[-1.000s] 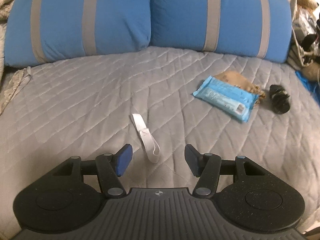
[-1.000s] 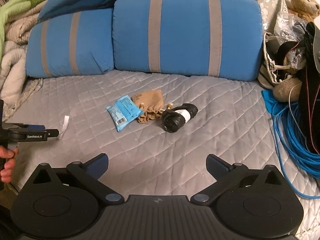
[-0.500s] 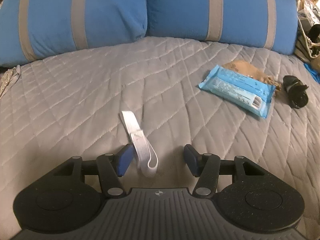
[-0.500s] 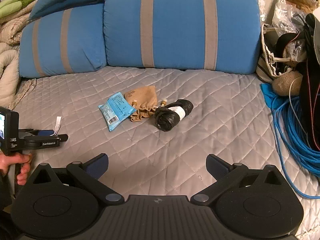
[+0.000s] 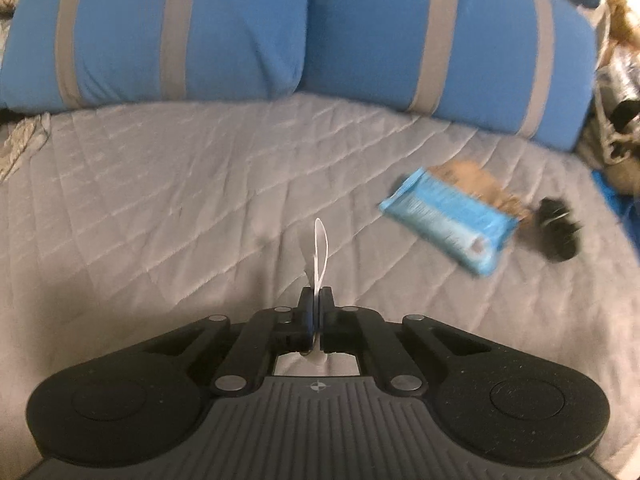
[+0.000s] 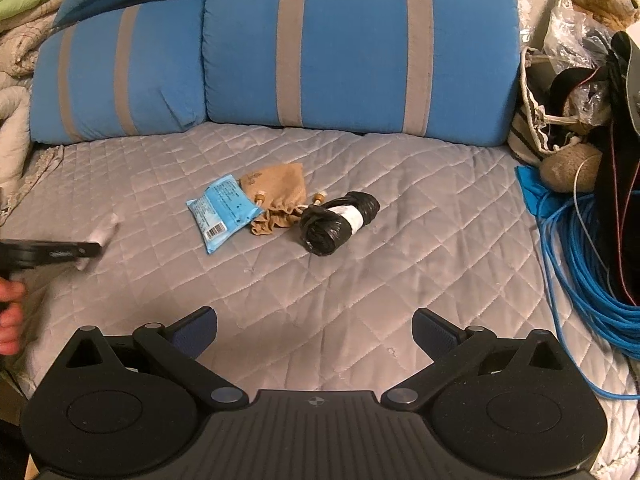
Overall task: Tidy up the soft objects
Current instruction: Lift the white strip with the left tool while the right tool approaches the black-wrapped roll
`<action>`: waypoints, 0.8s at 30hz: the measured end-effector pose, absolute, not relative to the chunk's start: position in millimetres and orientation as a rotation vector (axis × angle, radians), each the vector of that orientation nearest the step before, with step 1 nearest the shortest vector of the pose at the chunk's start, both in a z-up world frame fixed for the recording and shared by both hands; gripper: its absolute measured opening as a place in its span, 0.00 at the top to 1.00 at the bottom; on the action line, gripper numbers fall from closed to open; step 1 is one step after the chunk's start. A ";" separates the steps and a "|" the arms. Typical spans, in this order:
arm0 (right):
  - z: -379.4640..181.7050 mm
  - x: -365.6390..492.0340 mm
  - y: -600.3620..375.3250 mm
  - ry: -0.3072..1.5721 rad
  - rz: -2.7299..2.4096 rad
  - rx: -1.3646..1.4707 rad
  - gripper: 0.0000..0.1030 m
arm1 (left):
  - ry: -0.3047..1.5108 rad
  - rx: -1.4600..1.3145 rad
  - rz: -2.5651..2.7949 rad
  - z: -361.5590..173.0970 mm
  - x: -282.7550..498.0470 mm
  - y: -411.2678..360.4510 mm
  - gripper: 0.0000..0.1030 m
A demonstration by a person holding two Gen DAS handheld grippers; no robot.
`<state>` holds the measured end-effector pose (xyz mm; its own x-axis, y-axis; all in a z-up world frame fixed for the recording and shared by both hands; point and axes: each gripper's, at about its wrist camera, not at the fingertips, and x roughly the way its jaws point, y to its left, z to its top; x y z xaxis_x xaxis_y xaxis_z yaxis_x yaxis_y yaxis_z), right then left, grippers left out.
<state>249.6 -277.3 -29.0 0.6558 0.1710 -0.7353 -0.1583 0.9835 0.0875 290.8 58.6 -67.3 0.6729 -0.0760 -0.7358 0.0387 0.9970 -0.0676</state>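
Grey quilted bed (image 6: pixel 400 240) backed by blue striped pillows (image 6: pixel 352 40).

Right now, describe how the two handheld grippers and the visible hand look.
Both grippers are matte black. The right gripper has a ribbed grey centre plate with a small crosshair mark, round discs either side, silver pivot rivets and dark blue textured pads. The left gripper is built the same; its side bears small white lettering, unreadable. The bare hand shows no sleeve.
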 end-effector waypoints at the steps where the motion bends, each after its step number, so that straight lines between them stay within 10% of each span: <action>1: -29.8 250.6 -277.2 0.836 0.184 0.014 0.00 | 0.817 -0.053 -0.079 -58.8 285.7 55.9 0.97; 24: -40.6 261.6 -273.9 0.812 0.165 -0.004 0.00 | 0.732 -0.122 -0.271 12.2 187.5 17.9 0.97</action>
